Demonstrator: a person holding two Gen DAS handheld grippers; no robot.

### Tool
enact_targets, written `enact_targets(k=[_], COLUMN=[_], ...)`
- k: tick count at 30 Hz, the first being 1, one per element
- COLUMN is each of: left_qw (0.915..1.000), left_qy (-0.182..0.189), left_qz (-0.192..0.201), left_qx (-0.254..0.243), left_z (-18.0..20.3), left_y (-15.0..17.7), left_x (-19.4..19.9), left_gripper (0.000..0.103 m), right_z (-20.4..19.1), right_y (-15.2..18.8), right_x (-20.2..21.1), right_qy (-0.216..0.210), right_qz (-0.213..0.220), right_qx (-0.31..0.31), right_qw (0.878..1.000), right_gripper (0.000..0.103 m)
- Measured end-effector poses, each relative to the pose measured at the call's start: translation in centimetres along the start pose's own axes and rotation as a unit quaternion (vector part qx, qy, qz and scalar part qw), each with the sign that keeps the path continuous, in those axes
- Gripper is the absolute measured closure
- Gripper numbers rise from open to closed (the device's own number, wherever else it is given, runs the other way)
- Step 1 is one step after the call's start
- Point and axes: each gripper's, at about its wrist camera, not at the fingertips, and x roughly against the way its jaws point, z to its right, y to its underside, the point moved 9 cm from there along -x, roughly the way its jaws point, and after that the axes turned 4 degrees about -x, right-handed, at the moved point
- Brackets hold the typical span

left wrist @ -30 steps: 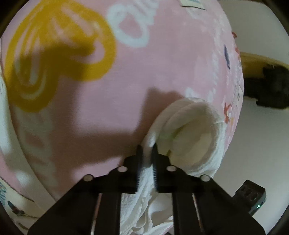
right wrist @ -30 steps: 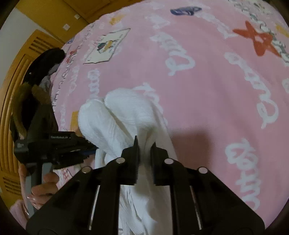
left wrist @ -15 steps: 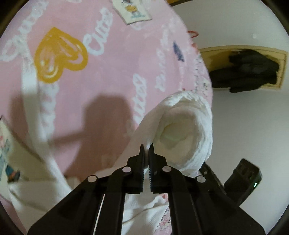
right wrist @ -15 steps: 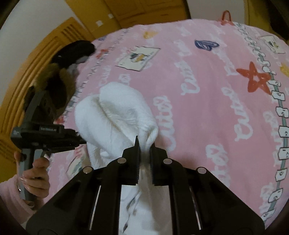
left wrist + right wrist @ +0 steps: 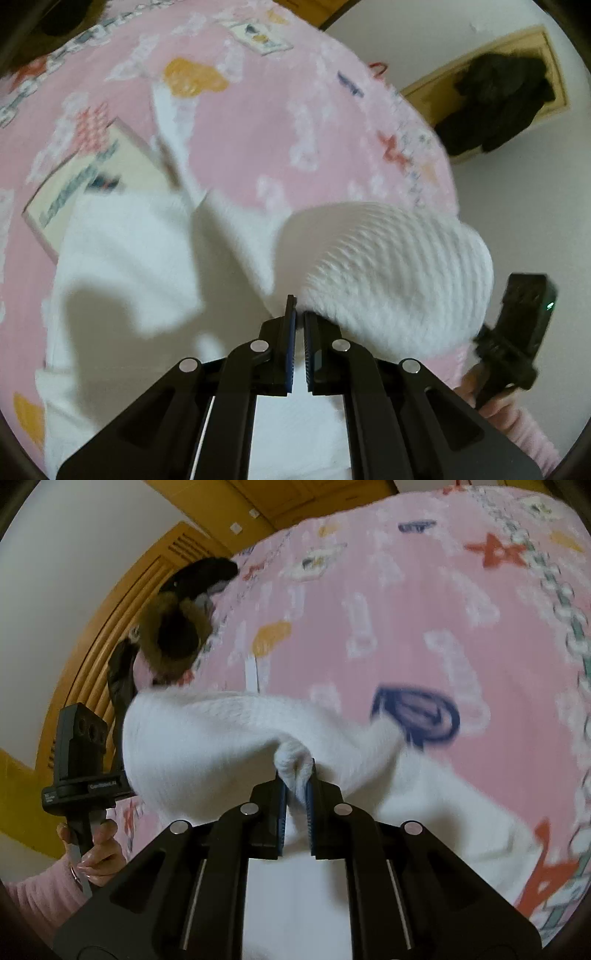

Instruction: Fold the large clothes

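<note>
Both of your grippers are clamped on one white knitted garment, lifted above a bed covered by a pink printed blanket. Starting at the left of the left wrist view, a loose white panel of the garment hangs down and partly covers a cream printed patch on the blanket; a thin white strip trails up from it. If you raise your hands unevenly, that hanging panel could drag or twist, and the fold would come out crooked. In the middle, your left gripper has its jaws nearly together on a thin edge of knit, a slim hold that a sharp tug might pull free. To the right the knit bulges into a ribbed bundle, and beyond it the blanket's edge drops away to pale floor; cloth laid there could slide off the bed. A dark garment lies against a wooden frame past that edge. In the right wrist view, your left hand is at the far left, beside a fur-trimmed dark coat at the bed's corner, which could snag the sleeve. Your right gripper pinches a thick fold securely. To its right the blanket lies wide and bare, your best room for laying the garment flat.
</note>
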Motion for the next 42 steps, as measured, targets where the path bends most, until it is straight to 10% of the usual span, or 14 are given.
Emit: enact_targets(k=[7,15,21,28,33,36,37,42], left_qw=[0.9974,0.9964,0.9972,0.9988,0.9974,0.9969,0.9970,0.9961], left_qy=[-0.063,-0.081,-0.074,-0.038,-0.010,0.002,0.010,0.024], left_qz=[-0.033,-0.023,0.007,0.016,-0.058,-0.070,-0.071,-0.074], left_qx=[-0.001,0.005,-0.007,-0.027,-0.043,-0.035,-0.030,-0.043], left_z=[-3.5,-3.1,-0.7,-0.9,-3.3,-3.8,-3.7,-2.7], left_y=[5.7,2.8,-3.6,-3.6,2.6,3.9,3.8,3.0], left_x=[-2.7,1.0,2.3,3.0,0.2,-0.6,-0.5,0.3], left_gripper=[0.099,0.098,0.098,0.099,0.099,0.099,0.099,0.099], right_z=[2.6,1.8,-0.1,-2.6,1.3,2.4,2.4,2.3], right_y=[6.5,3.7,-3.6,-1.9,6.5,9.5,10.0,11.4], right_x=[-1.6,0.1,0.9,3.0,-0.1,-1.0,-1.1,1.1], right_qy=[0.014,0.061,0.202,0.208,0.196,0.192,0.188,0.116], right_qz=[-0.022,0.013,0.090,0.197,0.124,0.084,0.074,0.066], right_qx=[0.025,0.103,0.237,0.268,0.228,0.181,0.164,0.032], right_qw=[0.999,0.993,0.946,0.920,0.946,0.961,0.965,0.991], right_gripper=[0.094,0.094,0.094,0.095,0.094,0.066,0.043,0.041])
